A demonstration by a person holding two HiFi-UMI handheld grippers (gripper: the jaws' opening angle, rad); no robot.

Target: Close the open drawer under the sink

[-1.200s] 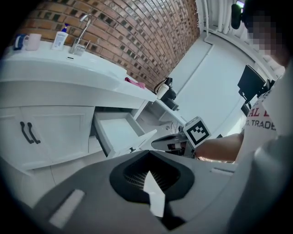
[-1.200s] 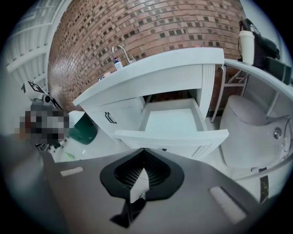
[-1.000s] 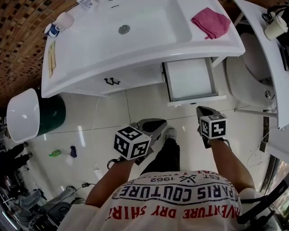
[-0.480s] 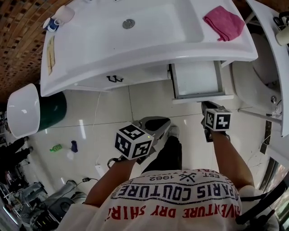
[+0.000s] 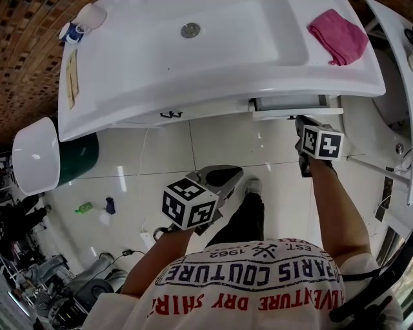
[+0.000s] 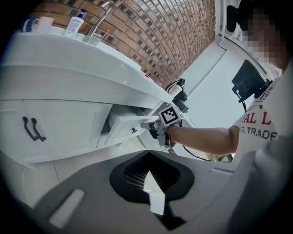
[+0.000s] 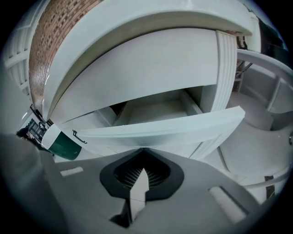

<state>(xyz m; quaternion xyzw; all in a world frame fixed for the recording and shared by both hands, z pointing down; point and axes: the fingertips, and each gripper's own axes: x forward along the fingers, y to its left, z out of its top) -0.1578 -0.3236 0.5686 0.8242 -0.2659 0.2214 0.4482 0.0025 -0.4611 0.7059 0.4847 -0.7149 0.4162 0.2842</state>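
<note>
- Step in hand: the closing push on the drawer (image 5: pixel 290 106) under the sink (image 5: pixel 103 97). The drawer sits at the right end of the cabinet, below the basin, and only a narrow strip of it stands out from the cabinet face.
- Right tongs (image 5: pixel 301 122): jaws together with nothing between them. The tips are set against the drawer's white front panel, near its right end.
- Left tongs (image 5: pixel 219 177): jaws likewise together and empty. They are held low over the tiled floor, well apart from the cabinet, and take no part in the push.
- Next move, as judged: a straight, level push along the drawer's line of travel until the front panel lies flush. An off-centre push may skew the drawer in its runners.
- Containers: the part of the drawer's inside seen from the right gripper view is bare white. The basin holds only its drain.
- A pink cloth (image 5: pixel 339 35) lies on the surface right of the basin, and a cup (image 5: pixel 90 16) stands at the far left corner.
- A green bin (image 5: pixel 77 158) stands on the floor beside the cabinet. Its contents are hidden, probably by a white lid.
</note>
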